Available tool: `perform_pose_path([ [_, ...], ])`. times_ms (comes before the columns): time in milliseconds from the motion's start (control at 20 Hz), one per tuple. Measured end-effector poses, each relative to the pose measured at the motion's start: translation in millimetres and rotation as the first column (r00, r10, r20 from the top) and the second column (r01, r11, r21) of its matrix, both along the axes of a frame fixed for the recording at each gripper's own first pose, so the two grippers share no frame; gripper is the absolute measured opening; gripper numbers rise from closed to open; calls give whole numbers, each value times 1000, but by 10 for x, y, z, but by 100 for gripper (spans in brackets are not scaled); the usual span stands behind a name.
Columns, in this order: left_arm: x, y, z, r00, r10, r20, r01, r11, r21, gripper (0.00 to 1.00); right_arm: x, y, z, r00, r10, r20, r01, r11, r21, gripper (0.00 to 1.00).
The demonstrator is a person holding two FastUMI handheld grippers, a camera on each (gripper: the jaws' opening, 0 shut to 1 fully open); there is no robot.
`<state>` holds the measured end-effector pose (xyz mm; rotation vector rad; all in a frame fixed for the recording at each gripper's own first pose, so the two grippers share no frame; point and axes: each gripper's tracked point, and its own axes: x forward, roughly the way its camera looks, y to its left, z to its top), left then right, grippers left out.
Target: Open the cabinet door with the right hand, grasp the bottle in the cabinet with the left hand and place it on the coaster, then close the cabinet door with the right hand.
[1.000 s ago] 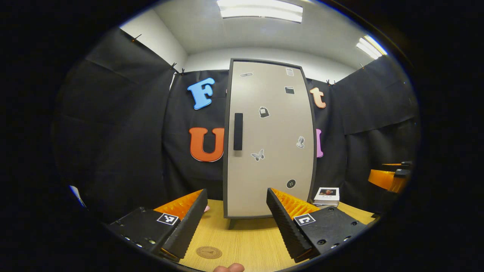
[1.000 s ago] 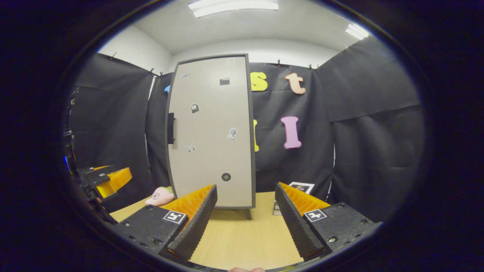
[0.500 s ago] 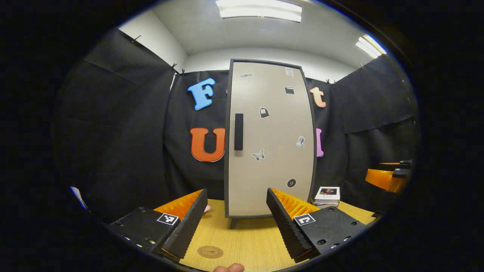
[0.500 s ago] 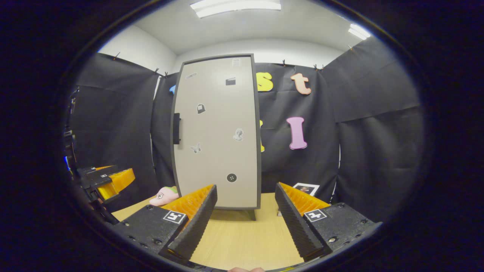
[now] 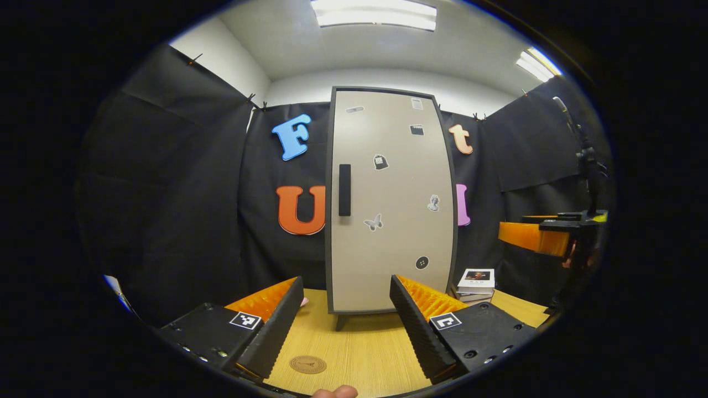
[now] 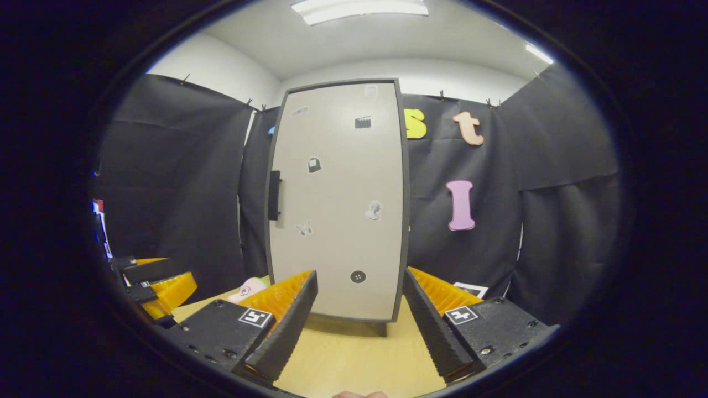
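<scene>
A tall grey cabinet stands on the wooden table, its door closed, with a black handle on the door's left side. The bottle is hidden behind the door. A round brown coaster lies on the table close in front of my left gripper, which is open and holds nothing. My right gripper is open too, facing the cabinet's lower half from a short distance. The right gripper also appears raised at the right edge of the left gripper view.
A small stack of books sits right of the cabinet. A pink plush toy lies left of it. The wooden table runs from the cabinet toward me. The left gripper shows low at the left.
My right gripper has risen and swung so the cabinet sits more centred and larger in its view. The left gripper has barely shifted. The door stays closed.
</scene>
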<state>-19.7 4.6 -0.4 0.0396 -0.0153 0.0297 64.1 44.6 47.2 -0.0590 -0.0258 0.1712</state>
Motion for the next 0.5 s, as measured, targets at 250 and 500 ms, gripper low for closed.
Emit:
perform_pose_path([
  [250,-103,-23,-93,1000,-6,-20,6,1000,-5,95,352,427,253,994,106,-2,-106,994,-11,99],
  [500,-150,-21,-154,999,-10,-38,10,1000,-16,95,719,866,402,982,187,-3,-187,982,-4,99],
])
